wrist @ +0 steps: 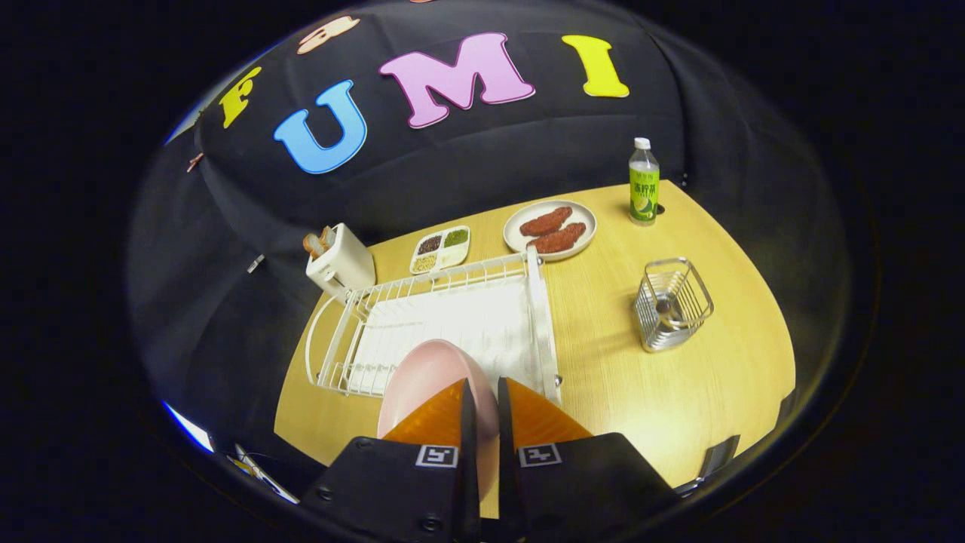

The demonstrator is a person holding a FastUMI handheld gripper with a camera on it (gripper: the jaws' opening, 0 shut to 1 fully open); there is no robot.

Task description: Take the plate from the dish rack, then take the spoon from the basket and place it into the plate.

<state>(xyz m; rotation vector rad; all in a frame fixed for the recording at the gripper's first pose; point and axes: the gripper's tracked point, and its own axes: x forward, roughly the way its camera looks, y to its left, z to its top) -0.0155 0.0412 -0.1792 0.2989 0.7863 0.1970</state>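
Note:
My gripper point(485, 388) is shut on the rim of a pink plate point(430, 377), which stands on edge between the two orange fingers point(433, 418). The plate hangs above the near end of the white wire dish rack point(445, 317), lifted off its slots. To the right of the rack stands a metal wire basket point(672, 303); something small and dark shows inside it, and I cannot tell whether it is the spoon.
The wooden table point(678, 392) holds a white toaster point(339, 260) with bread, a divided tray point(440, 249) of grains, a white plate point(550, 228) with two brown pieces of food and a green-labelled bottle point(644, 183) along the far side. Bare wood lies between rack and basket.

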